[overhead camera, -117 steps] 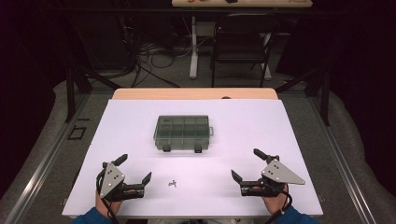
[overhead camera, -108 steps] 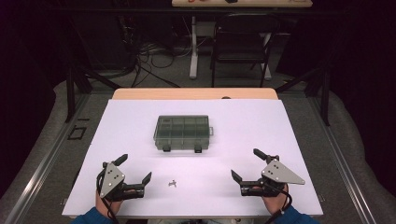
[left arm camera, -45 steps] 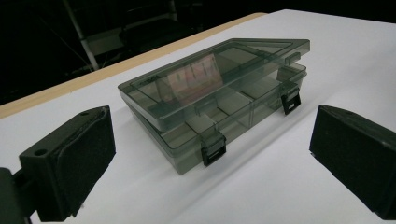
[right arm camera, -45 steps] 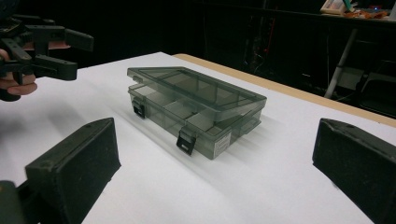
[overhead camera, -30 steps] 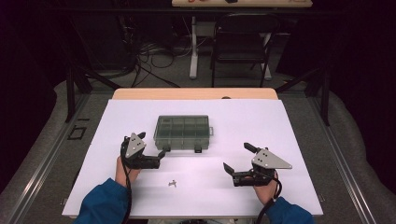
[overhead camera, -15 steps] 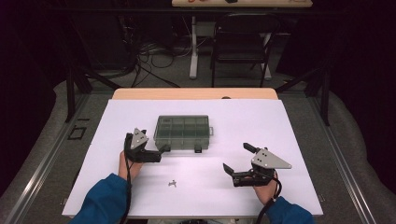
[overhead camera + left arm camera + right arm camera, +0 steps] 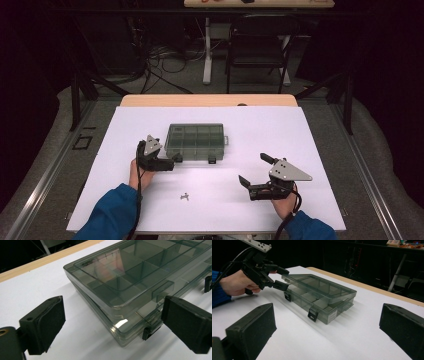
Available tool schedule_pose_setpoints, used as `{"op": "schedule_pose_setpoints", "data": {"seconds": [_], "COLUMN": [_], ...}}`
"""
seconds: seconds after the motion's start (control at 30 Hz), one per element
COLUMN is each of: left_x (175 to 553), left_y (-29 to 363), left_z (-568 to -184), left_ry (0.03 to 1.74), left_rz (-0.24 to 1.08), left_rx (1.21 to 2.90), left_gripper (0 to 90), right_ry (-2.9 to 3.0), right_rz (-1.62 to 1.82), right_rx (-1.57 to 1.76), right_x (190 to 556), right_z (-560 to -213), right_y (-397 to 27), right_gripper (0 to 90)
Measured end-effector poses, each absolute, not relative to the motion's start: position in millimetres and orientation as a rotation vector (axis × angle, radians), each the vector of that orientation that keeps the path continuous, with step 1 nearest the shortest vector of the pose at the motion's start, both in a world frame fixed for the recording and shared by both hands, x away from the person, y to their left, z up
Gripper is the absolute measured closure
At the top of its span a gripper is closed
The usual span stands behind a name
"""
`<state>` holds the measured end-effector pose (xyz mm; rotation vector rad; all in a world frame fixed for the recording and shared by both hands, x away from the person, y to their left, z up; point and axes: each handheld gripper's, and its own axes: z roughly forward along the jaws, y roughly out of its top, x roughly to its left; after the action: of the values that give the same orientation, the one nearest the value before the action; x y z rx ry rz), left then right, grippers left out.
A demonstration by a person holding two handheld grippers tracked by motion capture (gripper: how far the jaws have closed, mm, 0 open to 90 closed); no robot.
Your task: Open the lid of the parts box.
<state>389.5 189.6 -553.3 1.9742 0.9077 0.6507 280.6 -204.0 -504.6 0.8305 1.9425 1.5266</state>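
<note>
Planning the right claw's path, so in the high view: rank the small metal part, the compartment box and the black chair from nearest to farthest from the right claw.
1. Small metal part, on the white table toward the person's left of the right claw.
2. Compartment box, farther up the table at mid-table, with the left claw at its corner.
3. Black chair, on the floor beyond the table's far edge.

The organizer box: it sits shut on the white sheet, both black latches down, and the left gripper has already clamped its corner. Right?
Not quite. The left gripper has not clamped anything: in the left gripper view its jaws stand open on either side of the corner of the organizer box, pads clear of the plastic. The rest holds: the box sits shut on the white sheet, with both latches down.
</note>
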Motion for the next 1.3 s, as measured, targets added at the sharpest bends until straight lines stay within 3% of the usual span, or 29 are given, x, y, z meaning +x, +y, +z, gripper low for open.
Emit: {"op": "schedule_pose_setpoints", "data": {"seconds": [0.37, 0.73, 1.3], "left_x": [388, 387, 385], "left_y": [191, 191, 190], "left_z": [-549, -545, -544], "left_ry": [0.877, 0.853, 0.826], "left_rz": [0.683, 0.711, 0.762], "left_rx": [1.953, 1.933, 1.902], "left_gripper": [19.8, 27.9, 44.3], "right_ry": [1.952, 1.95, 2.016], "right_rz": [1.52, 1.498, 1.409], "right_rx": [0.83, 0.874, 0.904], "right_x": [281, 286, 321], "right_z": [-504, -504, -506], "right_y": [-204, -203, -184], "right_gripper": [0.0, 0.0, 0.0]}}
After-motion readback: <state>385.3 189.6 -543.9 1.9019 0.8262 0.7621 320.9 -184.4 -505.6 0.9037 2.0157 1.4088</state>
